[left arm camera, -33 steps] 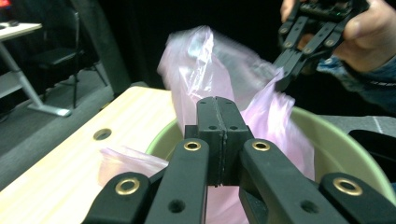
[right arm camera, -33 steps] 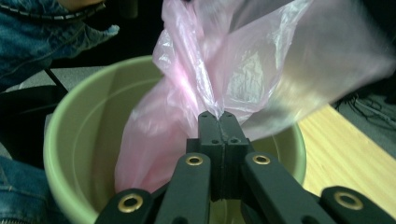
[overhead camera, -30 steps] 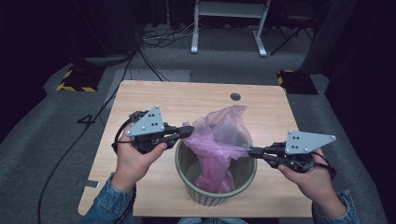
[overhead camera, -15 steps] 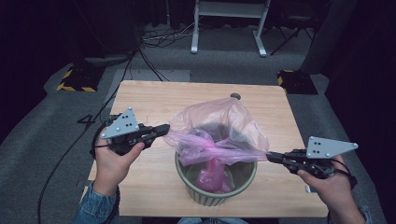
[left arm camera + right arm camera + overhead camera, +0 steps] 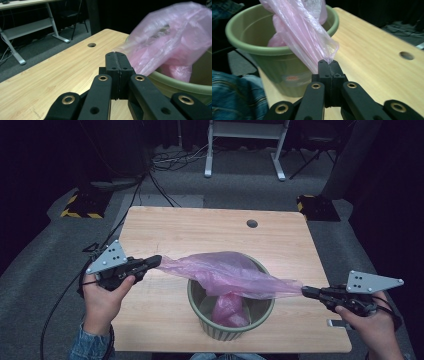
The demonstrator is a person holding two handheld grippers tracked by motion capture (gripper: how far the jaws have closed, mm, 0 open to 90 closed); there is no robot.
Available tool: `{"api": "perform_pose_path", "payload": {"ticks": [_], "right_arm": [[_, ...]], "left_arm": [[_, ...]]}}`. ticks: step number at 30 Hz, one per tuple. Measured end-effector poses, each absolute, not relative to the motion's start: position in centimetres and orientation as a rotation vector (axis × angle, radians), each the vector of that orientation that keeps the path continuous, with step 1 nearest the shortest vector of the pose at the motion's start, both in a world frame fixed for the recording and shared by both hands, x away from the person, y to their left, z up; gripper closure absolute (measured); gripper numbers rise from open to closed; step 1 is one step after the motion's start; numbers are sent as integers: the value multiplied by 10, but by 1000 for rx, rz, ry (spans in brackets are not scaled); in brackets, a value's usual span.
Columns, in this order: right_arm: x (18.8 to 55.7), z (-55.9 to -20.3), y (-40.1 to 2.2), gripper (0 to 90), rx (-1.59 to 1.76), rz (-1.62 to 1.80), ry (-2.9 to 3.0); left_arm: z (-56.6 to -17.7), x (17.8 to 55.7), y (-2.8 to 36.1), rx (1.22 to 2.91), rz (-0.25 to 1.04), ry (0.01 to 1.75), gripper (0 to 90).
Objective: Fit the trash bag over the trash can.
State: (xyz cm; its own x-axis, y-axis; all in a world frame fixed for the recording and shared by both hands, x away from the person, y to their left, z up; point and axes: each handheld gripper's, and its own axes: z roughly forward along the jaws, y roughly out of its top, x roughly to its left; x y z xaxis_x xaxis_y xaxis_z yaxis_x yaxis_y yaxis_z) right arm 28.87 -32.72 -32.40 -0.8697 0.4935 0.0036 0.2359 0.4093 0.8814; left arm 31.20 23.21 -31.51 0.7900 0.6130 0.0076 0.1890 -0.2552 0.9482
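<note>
A thin pink plastic bag [image 5: 235, 272] is stretched wide over a green bucket [image 5: 220, 327] at the table's near middle, its lower part hanging inside the bucket. My left gripper [image 5: 156, 260] is shut on the bag's left edge, to the left of the bucket. My right gripper [image 5: 304, 291] is shut on the bag's right edge, out past the bucket's right side. In the left gripper view the closed jaws pinch the pink film [image 5: 160, 47] beside the bucket rim [image 5: 175, 81]. In the right gripper view the bag [image 5: 307, 40] runs from the bucket [image 5: 277, 51] down into the closed jaws.
The wooden table [image 5: 210, 232] has a round cable hole [image 5: 252, 223] at its far right. A white desk frame [image 5: 245, 145] and floor cables [image 5: 165, 162] lie beyond the table. A denim sleeve [image 5: 234, 97] sits near the bucket.
Both grippers have moved apart, left going left and right going right, and slightly down. The bag's mouth has been pulled from a bunched peak into a wide flat span over the bucket.
</note>
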Motion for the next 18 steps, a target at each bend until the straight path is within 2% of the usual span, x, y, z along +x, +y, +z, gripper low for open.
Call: {"api": "perform_pose_path", "payload": {"ticks": [1,2,4,7,14,18], "right_arm": [[288,-324,-327,900,633,1461,2424],[288,-324,-327,852,632,1478,2431],[289,-322,-324,582,627,1523,2414],[289,-308,-319,376,564,1593,2341],[299,-286,-318,347,558,1575,2273],[311,-287,-306,359,564,1557,2299]], "left_arm": [[-315,312,231,1819,458,613,899],[-315,311,229,1821,459,602,899],[-314,311,225,1819,452,575,898],[-310,310,217,1814,451,539,897],[-307,315,205,1817,443,505,896],[-307,317,200,1821,433,491,896]]}}
